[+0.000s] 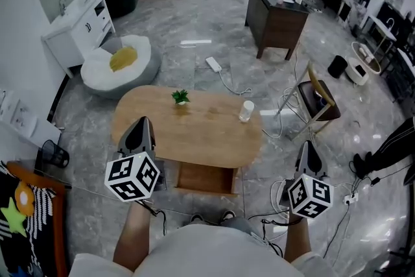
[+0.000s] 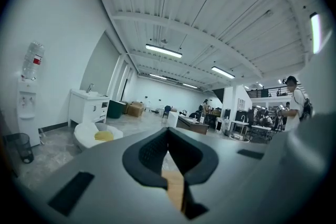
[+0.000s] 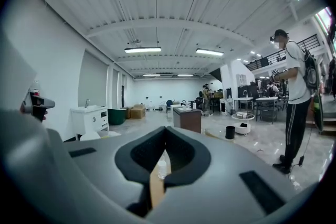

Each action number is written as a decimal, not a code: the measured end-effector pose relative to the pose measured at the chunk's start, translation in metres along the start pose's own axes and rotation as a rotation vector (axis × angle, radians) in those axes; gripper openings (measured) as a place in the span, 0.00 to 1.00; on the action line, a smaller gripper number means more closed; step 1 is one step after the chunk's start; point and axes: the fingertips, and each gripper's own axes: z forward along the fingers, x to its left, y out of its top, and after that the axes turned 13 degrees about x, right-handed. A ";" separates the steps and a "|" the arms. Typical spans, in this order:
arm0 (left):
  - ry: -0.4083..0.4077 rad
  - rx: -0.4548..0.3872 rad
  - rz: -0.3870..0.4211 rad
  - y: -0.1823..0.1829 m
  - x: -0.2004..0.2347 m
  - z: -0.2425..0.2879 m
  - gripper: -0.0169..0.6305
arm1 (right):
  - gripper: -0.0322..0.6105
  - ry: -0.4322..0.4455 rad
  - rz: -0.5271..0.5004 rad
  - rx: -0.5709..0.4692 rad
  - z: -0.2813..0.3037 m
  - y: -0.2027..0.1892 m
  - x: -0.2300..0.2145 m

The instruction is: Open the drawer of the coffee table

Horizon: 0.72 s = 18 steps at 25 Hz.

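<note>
The oval wooden coffee table point(image 1: 194, 133) stands in front of me, and its drawer point(image 1: 206, 178) is pulled out of the near side, showing a bare wooden inside. On the tabletop are a small green plant point(image 1: 180, 97) and a white cup point(image 1: 246, 111). My left gripper point(image 1: 142, 121) hovers over the table's near left edge, jaws together and holding nothing. My right gripper point(image 1: 308, 146) hangs off the table's right end, also shut and empty. In the left gripper view the jaws point(image 2: 168, 131) meet at the tip. In the right gripper view the jaws point(image 3: 166, 131) are closed too.
A white beanbag point(image 1: 117, 65) and a white cabinet point(image 1: 78, 29) stand at the back left. A dark desk point(image 1: 275, 13) is at the back right, and a chair point(image 1: 318, 100) is right of the table. Cables cross the floor by my feet. A person point(image 3: 296, 97) stands at the right.
</note>
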 end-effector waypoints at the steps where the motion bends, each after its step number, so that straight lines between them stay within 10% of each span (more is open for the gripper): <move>1: 0.001 0.002 -0.007 -0.001 0.000 0.001 0.01 | 0.05 -0.002 -0.007 0.001 0.001 0.001 0.000; 18: 0.028 0.013 -0.014 -0.009 -0.014 0.011 0.01 | 0.05 0.017 -0.065 0.005 0.020 0.014 -0.009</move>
